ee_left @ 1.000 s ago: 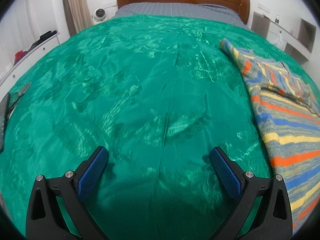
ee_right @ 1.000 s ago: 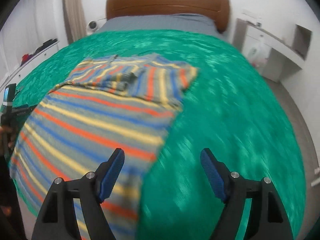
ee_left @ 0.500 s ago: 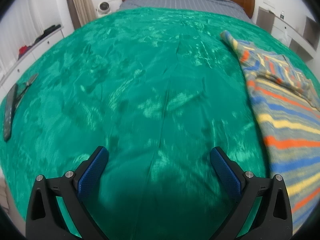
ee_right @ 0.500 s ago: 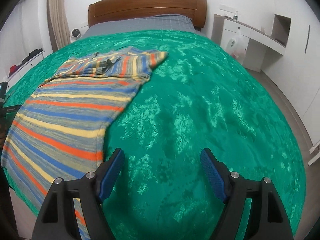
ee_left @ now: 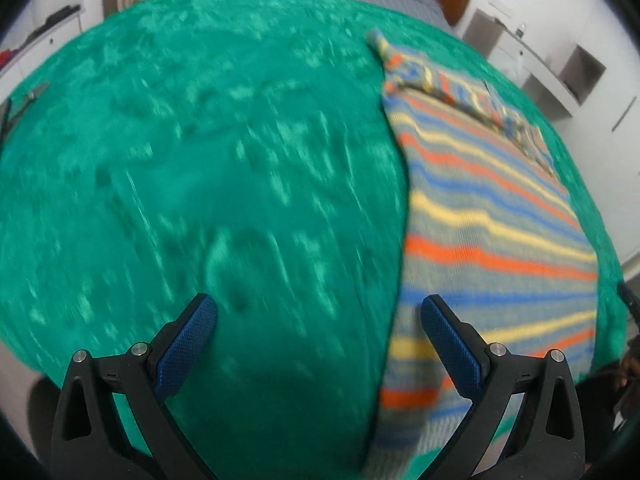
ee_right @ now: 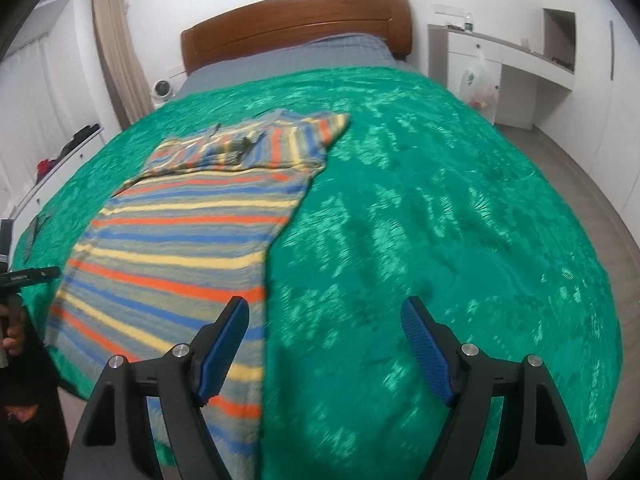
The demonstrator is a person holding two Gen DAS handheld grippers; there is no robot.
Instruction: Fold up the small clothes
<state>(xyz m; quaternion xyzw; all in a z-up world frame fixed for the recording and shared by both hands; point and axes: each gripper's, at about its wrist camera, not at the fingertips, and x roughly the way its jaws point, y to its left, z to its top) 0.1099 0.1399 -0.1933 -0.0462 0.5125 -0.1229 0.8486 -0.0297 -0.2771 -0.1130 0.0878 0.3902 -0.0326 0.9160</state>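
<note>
Where the green blanket [ee_right: 440,220] covers the bed [ee_right: 320,54], grey sheet shows only at the head, under a wooden headboard [ee_right: 296,20]. White walls, beige curtain [ee_right: 116,48] at the head-left corner, white built-in desk [ee_right: 500,56] right of the headboard with a plastic bag [ee_right: 480,84] hanging on it. Low white shelf [ee_right: 52,160] runs along the bed's left side.

Striped garment [ee_right: 192,240] lies flat on the blanket from the foot edge toward the head, left of the bed's middle; its far end is folded back over itself.

Left tool [ee_left: 318,316]: jaws wide apart, nothing between them, hanging over the garment's left edge near the foot. View is motion-blurred.

Right tool [ee_right: 324,320]: jaws wide apart, empty, over the garment's right edge near the foot; contact with the cloth can't be told.
</note>
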